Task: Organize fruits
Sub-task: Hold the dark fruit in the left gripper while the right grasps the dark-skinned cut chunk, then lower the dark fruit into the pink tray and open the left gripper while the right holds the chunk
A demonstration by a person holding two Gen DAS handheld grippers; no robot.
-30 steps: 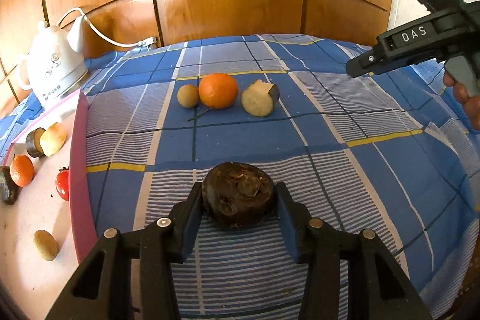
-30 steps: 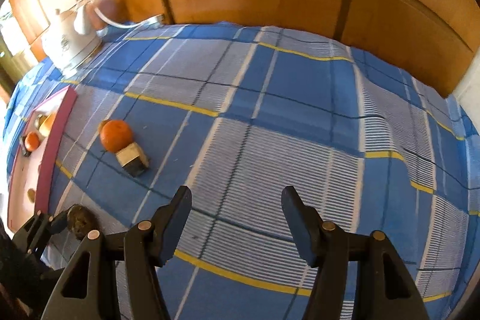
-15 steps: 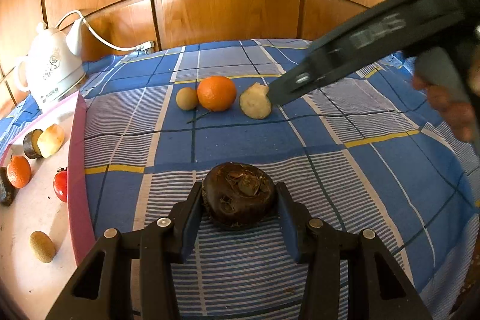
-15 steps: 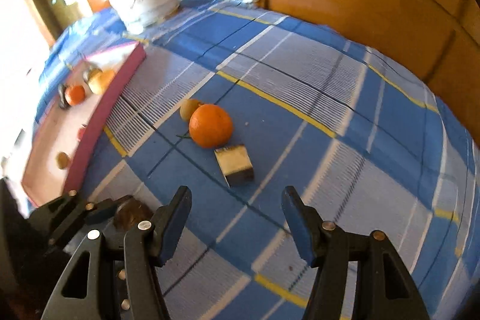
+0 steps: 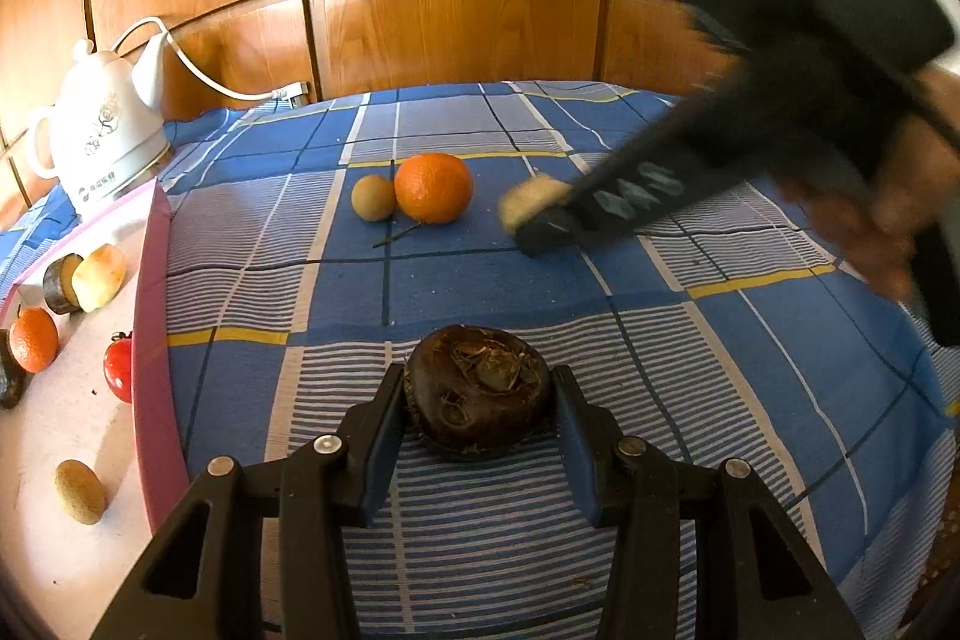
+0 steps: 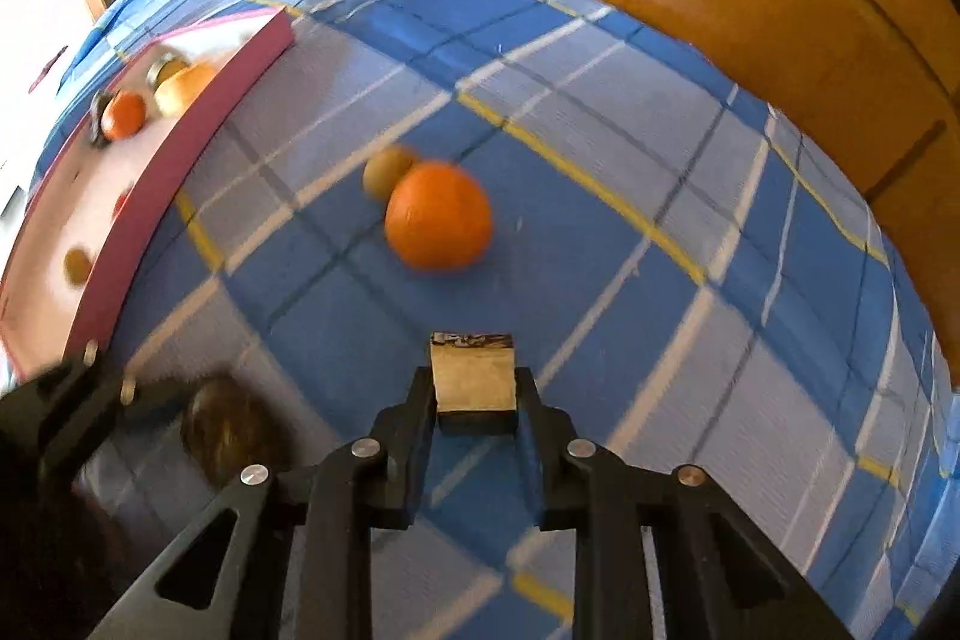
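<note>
Fruit nearest me: a dark brown round one point(image 5: 478, 391) sits between the fingers of my left claw point(image 5: 478, 400), both pads against its sides, resting on the blue checked cloth point(image 5: 690, 388). My right claw point(image 6: 475, 394) is closed narrow on a pale cut chunk with a dark rind point(image 6: 474, 376), down at the cloth. Just beyond it lies an orange point(image 6: 438, 215), with a small tan fruit point(image 6: 387, 172) touching its far left side. To the left, a pink-rimmed tray point(image 5: 153, 316) holds a small orange point(image 5: 33, 338), a red fruit point(image 5: 119, 370), a tan oval one point(image 5: 79, 491) and a cut piece point(image 5: 90, 271). Farthest back stands a white kettle point(image 5: 102, 127), against wooden panels point(image 5: 456, 28).
</note>
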